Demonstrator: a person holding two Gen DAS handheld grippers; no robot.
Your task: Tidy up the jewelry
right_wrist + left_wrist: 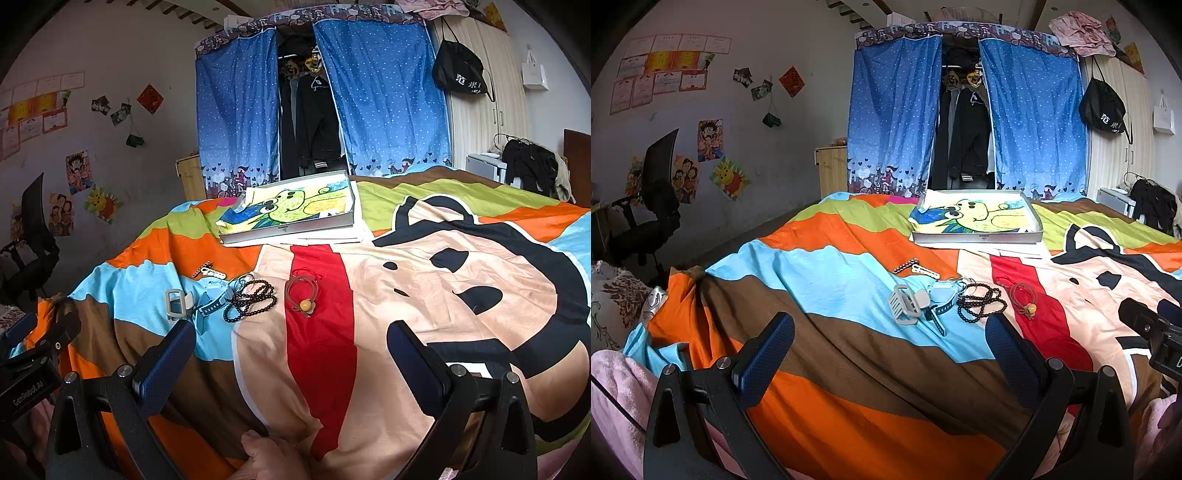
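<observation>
Left gripper [890,345] and right gripper [291,354] both spread wide, empty, over bare bedspread [424,280]. Ahead: hair claw [908,302], bead bracelet [980,302], hair tie [303,295], clustered near tray [979,236]. Left rig reads "GenRobot.AI".

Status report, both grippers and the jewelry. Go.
Left gripper open, empty. Right gripper open, empty. Jewelry untouched on bedspread: bead strand, hair tie, claw clip. Tray beyond, path clear.
</observation>
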